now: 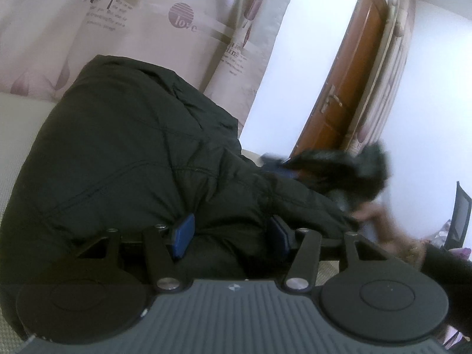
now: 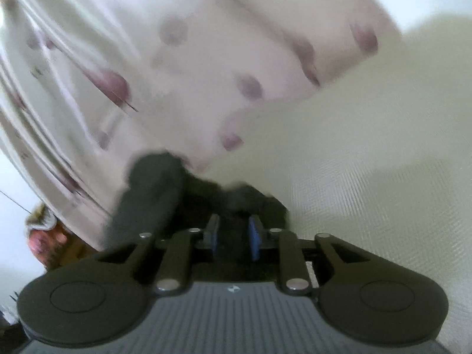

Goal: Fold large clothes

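Note:
A dark padded jacket (image 1: 126, 147) lies bunched on a cream surface (image 1: 17, 124), filling the left wrist view. My left gripper (image 1: 231, 233) is at its near edge. A thick fold of the jacket fills the gap between the blue pads (image 1: 184, 234), which press on it. In the blurred right wrist view my right gripper (image 2: 233, 236) stands narrow, with dark jacket cloth (image 2: 153, 188) pinched between its blue pads (image 2: 254, 236). That cloth trails up and to the left. The rest of the jacket is hidden there.
A curtain (image 1: 147, 23) with purple leaf prints hangs behind the jacket. A brown door (image 1: 348, 73) and a white wall (image 1: 436, 88) stand to the right. A blurred dark shape (image 1: 339, 171) and a person's hand (image 1: 374, 215) are at the jacket's right end. Cream surface (image 2: 368, 162) stretches to the right.

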A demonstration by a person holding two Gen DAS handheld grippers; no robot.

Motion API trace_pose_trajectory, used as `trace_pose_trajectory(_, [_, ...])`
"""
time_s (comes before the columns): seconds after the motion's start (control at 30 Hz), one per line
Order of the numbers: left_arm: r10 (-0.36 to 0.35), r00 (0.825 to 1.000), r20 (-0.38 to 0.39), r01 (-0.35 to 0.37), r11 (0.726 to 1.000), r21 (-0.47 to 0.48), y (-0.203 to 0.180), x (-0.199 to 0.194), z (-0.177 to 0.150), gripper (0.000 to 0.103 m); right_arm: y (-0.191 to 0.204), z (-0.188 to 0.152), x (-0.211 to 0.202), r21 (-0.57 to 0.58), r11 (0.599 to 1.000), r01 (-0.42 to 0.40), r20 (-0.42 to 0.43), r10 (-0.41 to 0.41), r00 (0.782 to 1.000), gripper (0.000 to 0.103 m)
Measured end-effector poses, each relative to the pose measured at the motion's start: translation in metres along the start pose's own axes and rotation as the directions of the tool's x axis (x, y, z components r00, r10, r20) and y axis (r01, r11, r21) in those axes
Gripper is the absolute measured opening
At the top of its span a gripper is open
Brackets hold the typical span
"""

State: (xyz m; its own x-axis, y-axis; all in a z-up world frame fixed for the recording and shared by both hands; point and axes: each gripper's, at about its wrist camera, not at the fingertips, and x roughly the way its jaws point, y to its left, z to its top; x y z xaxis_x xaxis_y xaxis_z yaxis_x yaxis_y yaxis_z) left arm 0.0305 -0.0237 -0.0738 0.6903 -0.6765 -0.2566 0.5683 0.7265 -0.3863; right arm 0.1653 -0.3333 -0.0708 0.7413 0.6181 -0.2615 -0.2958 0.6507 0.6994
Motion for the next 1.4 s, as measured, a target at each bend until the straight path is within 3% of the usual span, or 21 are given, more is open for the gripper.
trace_pose_trajectory(0.1, [0.003, 1.000, 0.005, -0.003, 1.000, 0.012, -0.001, 0.000, 0.000, 0.058, 0.041, 0.003, -0.022, -0.090, 0.994, -0.059, -0.040, 0.055, 0.998, 0.025])
trace_pose_trajectory(0.17, [0.001, 1.000, 0.011, -0.001, 1.000, 0.014, -0.003, -0.001, -0.001, 0.059, 0.064, -0.001, -0.023, -0.117, 0.989, -0.095, -0.122, 0.080, 0.989, 0.039])
trace_pose_trajectory(0.23, [0.005, 1.000, 0.015, -0.006, 0.999, 0.032, -0.006, -0.002, -0.004, 0.061, 0.085, -0.013, -0.015, -0.171, 0.982, -0.082, -0.215, 0.044, 0.976, 0.050])
trace_pose_trajectory(0.37, [0.001, 1.000, 0.023, -0.002, 0.999, 0.043, -0.009, -0.004, -0.004, 0.069, 0.106, -0.036, 0.006, -0.246, 0.967, -0.067, -0.332, -0.019, 0.943, 0.049])
trace_pose_trajectory(0.4, [0.010, 1.000, 0.028, -0.011, 0.999, 0.052, -0.010, -0.006, -0.002, 0.071, 0.110, -0.046, 0.008, -0.283, 0.958, -0.053, -0.335, -0.047, 0.941, 0.034])
trace_pose_trajectory(0.43, [0.023, 0.999, 0.035, -0.025, 0.998, 0.057, -0.012, -0.010, -0.001, 0.072, 0.111, -0.050, 0.010, -0.301, 0.953, -0.047, -0.331, -0.058, 0.942, 0.023])
trace_pose_trajectory(0.53, [0.106, 0.986, 0.129, -0.113, 0.993, 0.044, -0.016, -0.034, 0.008, 0.089, 0.119, -0.055, -0.012, -0.389, 0.920, -0.041, -0.259, -0.067, 0.964, 0.013])
trace_pose_trajectory(0.6, [0.191, 0.950, 0.248, -0.202, 0.979, 0.018, -0.015, -0.056, 0.015, 0.102, 0.122, -0.055, -0.028, -0.395, 0.918, -0.028, -0.193, -0.053, 0.980, 0.012])
trace_pose_trajectory(0.63, [0.224, 0.936, 0.272, -0.235, 0.972, 0.010, -0.012, -0.061, 0.019, 0.102, 0.121, -0.057, -0.038, -0.393, 0.920, -0.016, -0.159, -0.051, 0.986, 0.012])
trace_pose_trajectory(0.77, [0.319, 0.934, 0.160, -0.329, 0.943, 0.043, 0.001, -0.046, 0.024, 0.100, 0.084, -0.084, -0.043, -0.265, 0.963, 0.042, -0.120, -0.076, 0.990, 0.011])
trace_pose_trajectory(0.83, [0.311, 0.946, 0.091, -0.313, 0.950, 0.008, 0.012, -0.037, 0.017, 0.099, 0.060, -0.093, -0.041, -0.143, 0.989, 0.029, -0.105, -0.044, 0.994, 0.011])
trace_pose_trajectory(0.87, [0.330, 0.941, 0.073, -0.331, 0.944, -0.006, 0.015, -0.034, 0.013, 0.099, 0.052, -0.095, -0.039, -0.103, 0.995, 0.018, -0.092, -0.028, 0.995, 0.011])
trace_pose_trajectory(1.03, [0.337, 0.940, 0.061, -0.336, 0.942, -0.027, 0.022, -0.036, 0.004, 0.099, 0.015, -0.098, -0.038, 0.063, 0.996, -0.066, -0.076, 0.071, 0.995, 0.011])
trace_pose_trajectory(1.33, [0.382, 0.924, 0.026, -0.383, 0.922, 0.050, 0.006, -0.028, 0.024, 0.103, 0.024, -0.104, -0.035, -0.039, 0.998, -0.050, -0.094, 0.046, 0.995, 0.016])
trace_pose_trajectory(1.4, [0.411, 0.911, -0.004, -0.409, 0.906, 0.110, 0.000, -0.019, 0.026, 0.103, 0.028, -0.104, -0.038, -0.094, 0.995, -0.039, -0.091, 0.030, 0.995, 0.018])
